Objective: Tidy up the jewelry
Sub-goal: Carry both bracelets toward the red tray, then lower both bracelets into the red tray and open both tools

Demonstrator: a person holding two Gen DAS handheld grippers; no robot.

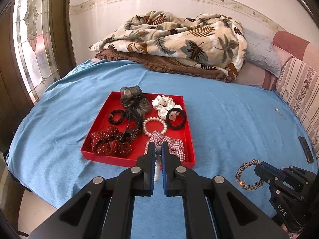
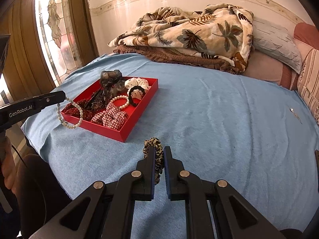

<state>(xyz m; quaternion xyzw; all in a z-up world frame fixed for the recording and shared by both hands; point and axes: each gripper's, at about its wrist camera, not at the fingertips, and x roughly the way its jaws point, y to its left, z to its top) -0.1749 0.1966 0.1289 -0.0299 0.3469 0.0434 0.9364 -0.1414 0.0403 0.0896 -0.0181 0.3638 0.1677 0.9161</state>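
A red tray (image 1: 90, 153) lies on the blue bedspread (image 1: 229, 119) and holds several scrunchies, black hair ties and a pearl bracelet (image 1: 155, 125). Just before the tray's near edge, my left gripper (image 1: 158, 145) is shut on a white and grey bead bracelet (image 1: 158, 169). In the right wrist view that bracelet (image 2: 70, 127) hangs as a loop from the left gripper (image 2: 64, 96) by the tray's (image 2: 123, 134) near left corner. My right gripper (image 2: 159, 149) is shut on a leopard-print hair tie (image 2: 152, 141) above the bedspread, to the right of the tray. The left wrist view shows the same hair tie (image 1: 247, 163) in the right gripper (image 1: 257, 168).
A folded leaf-print blanket (image 1: 173, 39) on a brown quilt lies at the back of the bed. Pillows (image 1: 261, 51) and striped cushions line the right side. A small dark flat object (image 1: 306, 149) and a tiny metallic item (image 1: 277, 110) rest near the right edge. A stained-glass door (image 1: 31, 39) stands left.
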